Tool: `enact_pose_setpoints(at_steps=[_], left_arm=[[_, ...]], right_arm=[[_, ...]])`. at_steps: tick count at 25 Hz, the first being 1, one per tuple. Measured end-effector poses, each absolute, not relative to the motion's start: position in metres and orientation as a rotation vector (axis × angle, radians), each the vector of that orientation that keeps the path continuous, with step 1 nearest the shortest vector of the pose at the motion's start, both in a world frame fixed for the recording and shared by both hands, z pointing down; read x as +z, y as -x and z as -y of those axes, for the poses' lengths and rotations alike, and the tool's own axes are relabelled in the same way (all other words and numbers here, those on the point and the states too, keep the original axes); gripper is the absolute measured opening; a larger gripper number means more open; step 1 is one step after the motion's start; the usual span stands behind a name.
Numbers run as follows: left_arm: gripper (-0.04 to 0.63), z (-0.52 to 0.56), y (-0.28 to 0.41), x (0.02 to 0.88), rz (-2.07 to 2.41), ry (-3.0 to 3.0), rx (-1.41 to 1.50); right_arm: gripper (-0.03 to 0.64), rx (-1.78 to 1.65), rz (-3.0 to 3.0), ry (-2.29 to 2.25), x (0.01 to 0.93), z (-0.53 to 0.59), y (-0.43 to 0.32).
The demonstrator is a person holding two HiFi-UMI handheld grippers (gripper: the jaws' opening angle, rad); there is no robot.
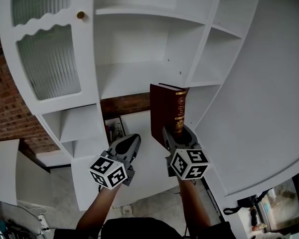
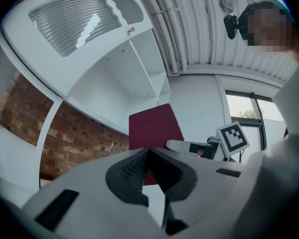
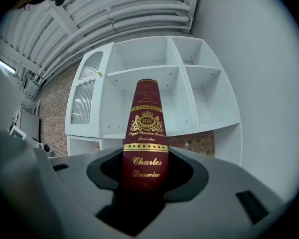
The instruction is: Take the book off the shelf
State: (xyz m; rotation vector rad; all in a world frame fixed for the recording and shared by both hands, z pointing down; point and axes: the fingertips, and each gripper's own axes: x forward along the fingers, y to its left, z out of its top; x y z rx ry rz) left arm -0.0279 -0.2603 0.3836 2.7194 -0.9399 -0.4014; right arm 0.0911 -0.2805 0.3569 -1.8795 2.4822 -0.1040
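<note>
The right claw was clamped on the lower end of the dark red book. Its jaws were held wide by the book's thickness, one pad on each cover, with the gilt spine facing back along the claw. The book stood upright, rising toward 12 o'clock from the claw in the head view. It was clear of the white shelf unit, in front of the open compartments. The right forearm reached up from 6 o'clock. The left claw hovered just beside the right one at 9 o'clock. Its jaws were pressed together with nothing between them, tips aimed toward 1 o'clock and apart from the book. The left forearm angled in from 7 o'clock.
</note>
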Motion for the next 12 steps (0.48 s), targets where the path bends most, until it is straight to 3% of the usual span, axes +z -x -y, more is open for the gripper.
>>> enact_pose_setpoints(at_steps=[12], left_arm=[[0.017,0.217,-0.011,0.379,1.007,-2.731,-0.382]], right_arm=[[0.227,-0.105,-2.531,1.777,0.360,0.239,-0.122]])
